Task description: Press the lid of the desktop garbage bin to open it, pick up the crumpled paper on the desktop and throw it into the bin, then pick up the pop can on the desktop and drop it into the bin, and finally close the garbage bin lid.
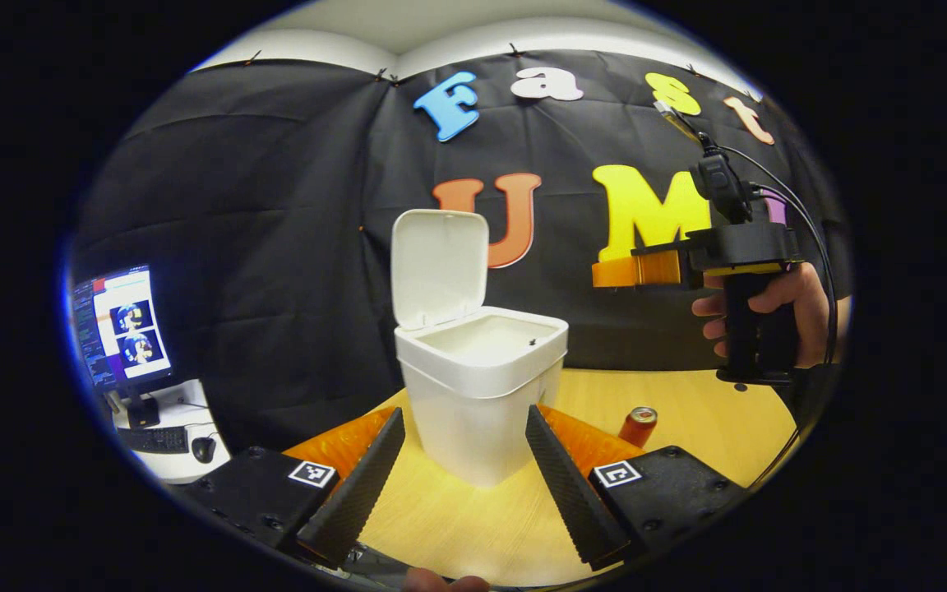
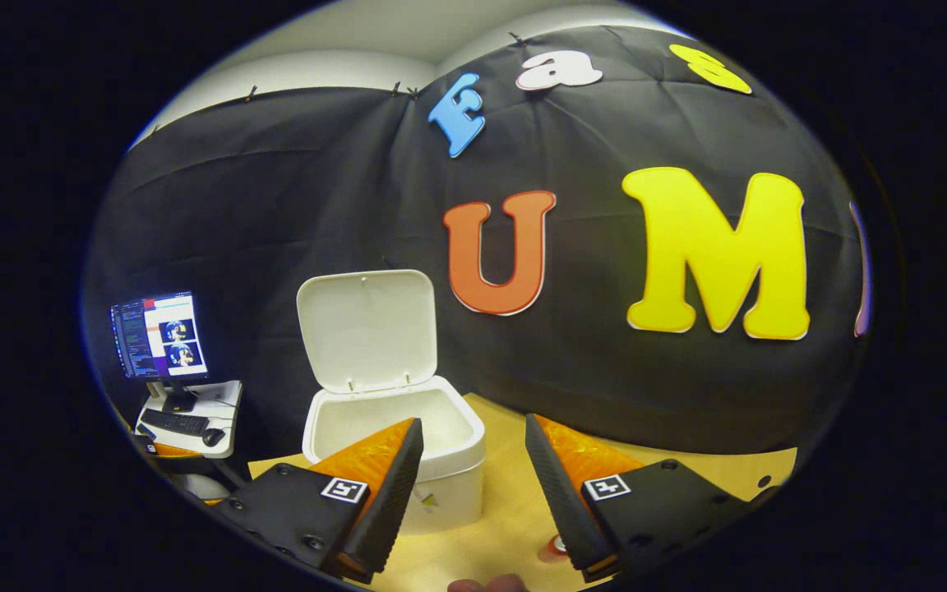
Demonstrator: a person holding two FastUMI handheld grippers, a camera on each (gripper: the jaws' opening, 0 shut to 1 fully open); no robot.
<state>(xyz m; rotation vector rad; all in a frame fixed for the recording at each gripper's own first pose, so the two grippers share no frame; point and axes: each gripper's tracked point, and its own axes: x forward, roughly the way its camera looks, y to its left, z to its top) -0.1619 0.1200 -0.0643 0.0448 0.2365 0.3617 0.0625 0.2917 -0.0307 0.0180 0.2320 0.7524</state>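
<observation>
The white garbage bin [image 1: 473, 395] stands on the wooden table with its lid [image 1: 439, 267] swung up and open. My left gripper [image 1: 465, 485] is low in front of it, open, its fingers flanking the bin's base with nothing held. A red pop can [image 1: 638, 426] stands upright to the right of the bin. The right gripper [image 1: 605, 273], held by a hand [image 1: 794, 312], hovers above and to the right of the bin's mouth. In the right gripper view the open bin [image 2: 457, 460] and lid [image 2: 368, 329] sit lower left, the gripper [image 2: 469, 493] is open and empty, and the can's top [image 2: 557, 545] lies below.
A monitor [image 1: 120, 329] with a keyboard and mouse stands on a small white side table [image 1: 186, 469] at the far left, beyond the desk edge. The black cloth wall rises close behind the bin. Bare wooden tabletop [image 1: 704, 411] stretches right of the can.
</observation>
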